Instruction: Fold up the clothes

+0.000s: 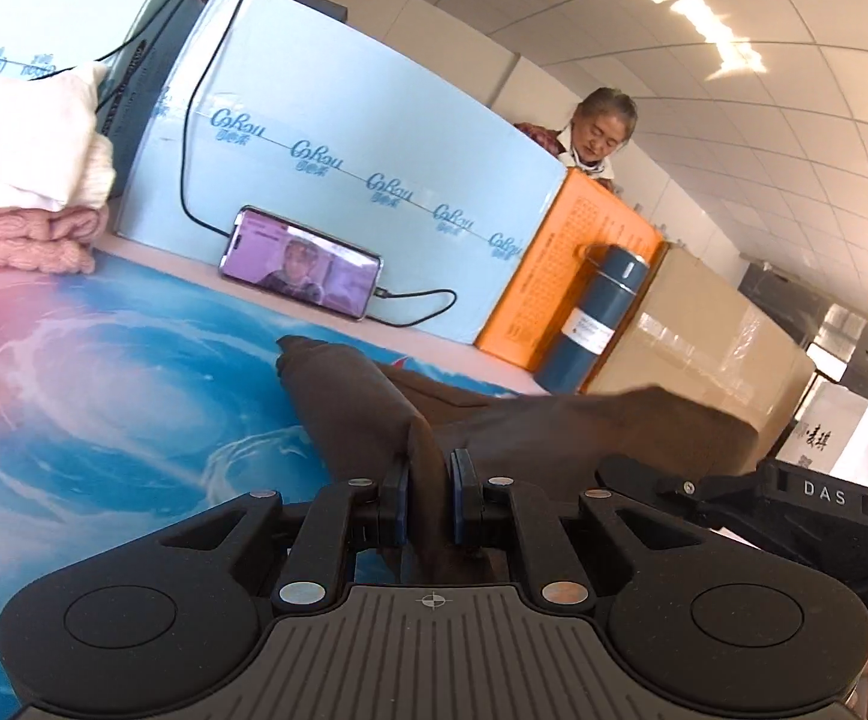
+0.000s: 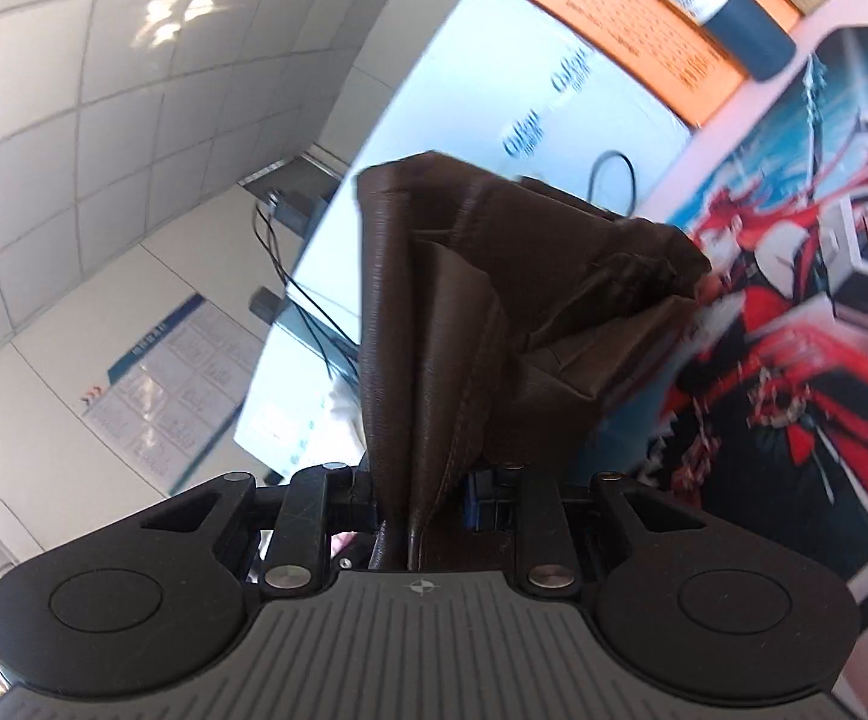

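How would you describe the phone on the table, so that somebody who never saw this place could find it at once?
Start at the large pale blue board standing at the back of the table. The phone leans against its foot, lying on its long side, between the pile of folded pink and white clothes and the orange box. It alone has a lit screen, with a black cable plugged into each end.

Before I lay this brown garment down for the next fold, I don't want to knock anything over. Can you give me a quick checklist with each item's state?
1. Left gripper shut on the brown garment: ok.
2. Right gripper shut on the same garment: ok.
3. Garment hanging flat between the grips: not ok, bunched and creased.
4. Phone and its cable away from the cloth: ok.
5. Blue flask away from the cloth: cannot tell, the garment's edge looks close.
6. Folded stack out of the way: ok.
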